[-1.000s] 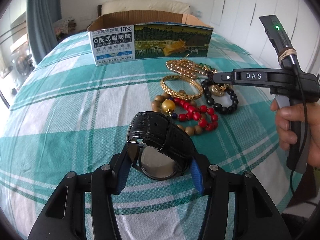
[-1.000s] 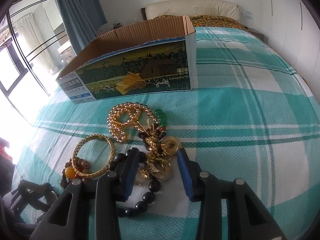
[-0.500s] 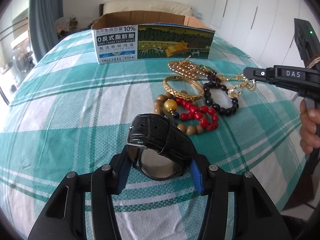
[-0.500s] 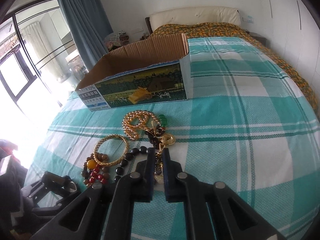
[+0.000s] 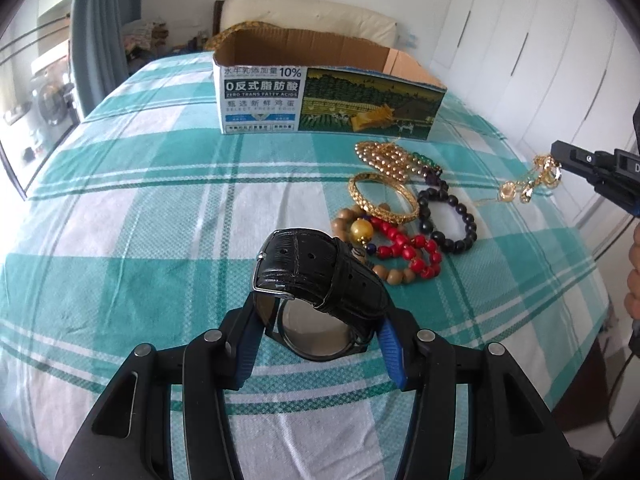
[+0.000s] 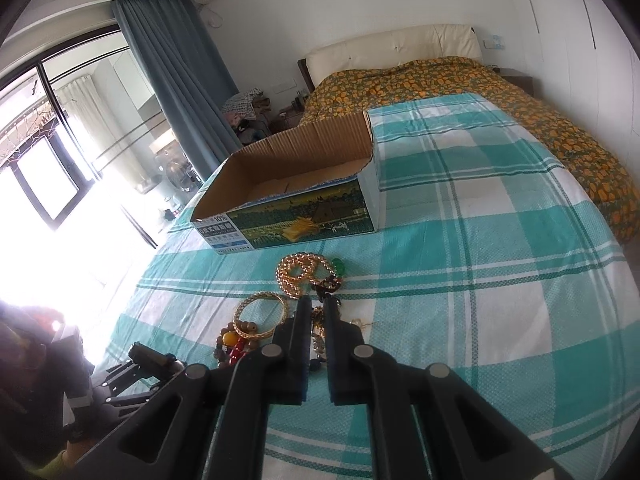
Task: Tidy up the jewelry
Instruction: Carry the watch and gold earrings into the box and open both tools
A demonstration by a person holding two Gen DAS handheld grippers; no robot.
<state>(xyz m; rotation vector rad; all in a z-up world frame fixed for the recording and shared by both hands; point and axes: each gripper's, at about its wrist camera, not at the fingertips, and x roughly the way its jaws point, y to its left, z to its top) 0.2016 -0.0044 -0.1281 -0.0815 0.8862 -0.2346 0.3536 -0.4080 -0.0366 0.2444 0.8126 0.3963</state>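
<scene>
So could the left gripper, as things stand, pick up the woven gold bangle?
Probably not yet: the left gripper is shut on the black leather-strap watch, so its jaws are full. The woven gold bangle itself lies exposed on the checked bedspread.

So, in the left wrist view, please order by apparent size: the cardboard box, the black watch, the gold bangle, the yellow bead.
1. cardboard box
2. black watch, though its nearness to the camera enlarges it, so its rank against the box is unsure
3. gold bangle
4. yellow bead
</scene>
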